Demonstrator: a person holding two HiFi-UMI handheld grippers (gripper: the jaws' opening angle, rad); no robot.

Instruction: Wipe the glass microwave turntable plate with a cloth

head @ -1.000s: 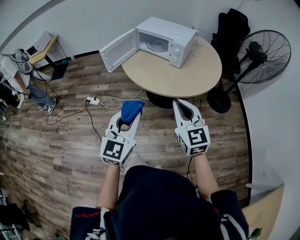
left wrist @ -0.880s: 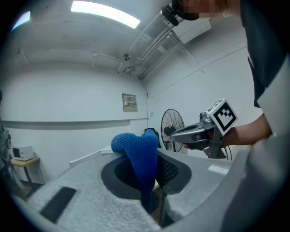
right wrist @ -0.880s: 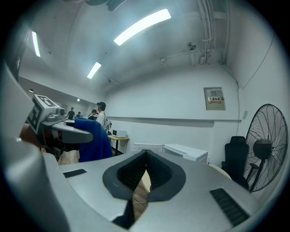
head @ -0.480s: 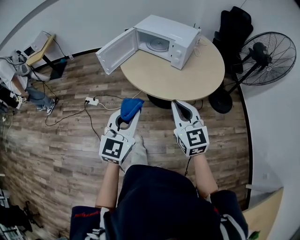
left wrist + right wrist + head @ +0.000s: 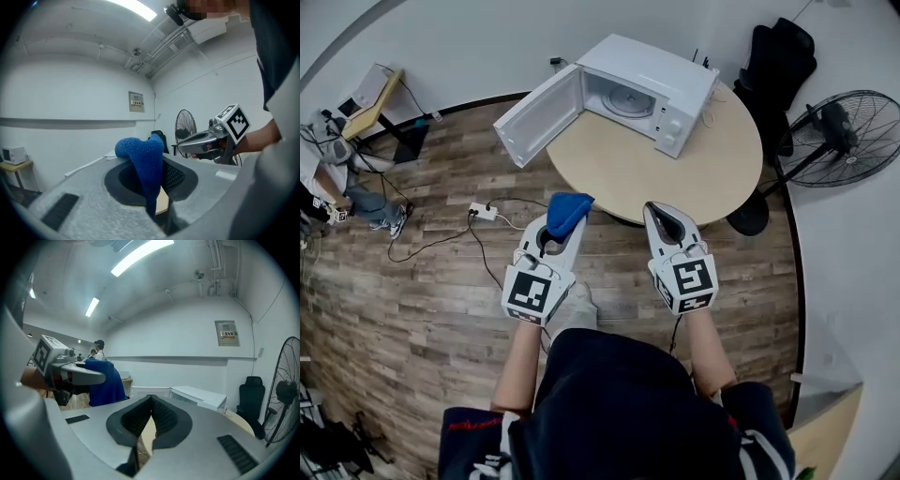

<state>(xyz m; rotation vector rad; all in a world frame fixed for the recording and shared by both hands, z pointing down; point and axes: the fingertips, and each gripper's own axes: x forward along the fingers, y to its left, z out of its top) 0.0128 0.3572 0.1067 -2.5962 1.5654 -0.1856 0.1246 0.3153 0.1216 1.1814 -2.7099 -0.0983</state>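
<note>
**A:** Has the wiping begun?

**B:** Not by my reckoning. The left gripper is pinching a blue cloth, bunched up over its tips with a tail hanging down between the jaws. But the cloth is well short of the glass.

**A:** Where's the plate, then?

**B:** The turntable plate lies ahead of both grippers, across the round table. It is flat on the floor of the white microwave, and the door is swung wide open towards the left gripper's side.

**A:** And the other hand?

**B:** The right gripper has its jaws pressed together on nothing. It is level with the left one, just beside it, and both point at the table edge.

**A:** So what's done?

**B:** The cloth is in hand and the door is open. Reaching the plate, perhaps lifting it out, and the wipe itself all look to be left.

**A:** How does the glass look?

**B:** It's a pale, clear disc that fills most of the oven floor. From here it's too small to tell whether it's smeared or clean.
</note>
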